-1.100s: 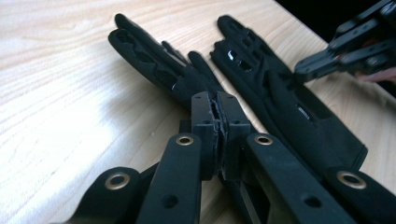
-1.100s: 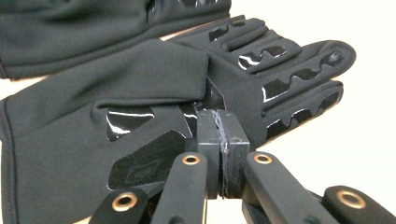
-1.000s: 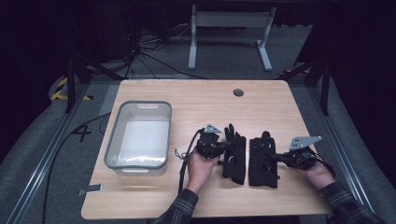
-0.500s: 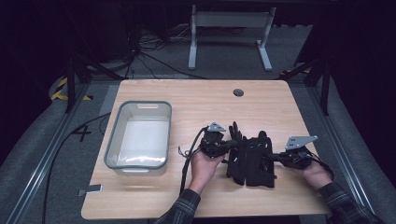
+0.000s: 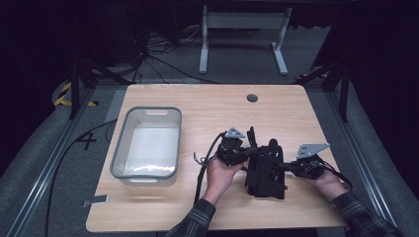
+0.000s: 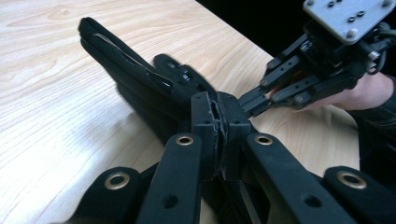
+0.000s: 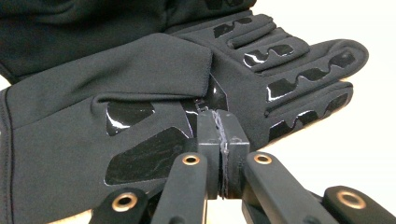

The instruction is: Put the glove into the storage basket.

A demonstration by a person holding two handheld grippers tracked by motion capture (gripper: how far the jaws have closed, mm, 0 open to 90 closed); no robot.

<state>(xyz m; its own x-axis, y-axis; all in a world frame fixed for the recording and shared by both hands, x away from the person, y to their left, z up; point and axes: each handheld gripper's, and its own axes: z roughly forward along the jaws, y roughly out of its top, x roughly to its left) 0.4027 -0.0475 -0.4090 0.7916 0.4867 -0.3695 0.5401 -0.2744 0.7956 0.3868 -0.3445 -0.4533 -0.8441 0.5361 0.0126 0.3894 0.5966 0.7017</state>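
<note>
Two black gloves (image 5: 265,177) lie overlapped on the wooden table (image 5: 197,103), right of centre near the front. My left gripper (image 5: 253,151) comes in from the left, shut on the upper glove (image 6: 122,65), which it holds tilted up off the table. From the right, my right gripper (image 5: 279,166) is shut at the edge of the other glove (image 7: 289,79), whose glossy grip patches face the camera. In the left gripper view its own jaws (image 6: 217,105) stand pressed together, and the right gripper (image 6: 250,99) reaches the gloves just behind them. The right gripper's tips (image 7: 219,122) are pressed together against the palm.
A clear plastic bin (image 5: 148,111) stands empty on the left half of the table. A round cable hole (image 5: 252,98) sits near the far edge. Cables and a metal stand leg (image 5: 203,44) lie on the floor beyond the table.
The gloves lay side by side a second ago. My left gripper has carried its glove rightward onto the other one. The right gripper has stayed nearly in place.
</note>
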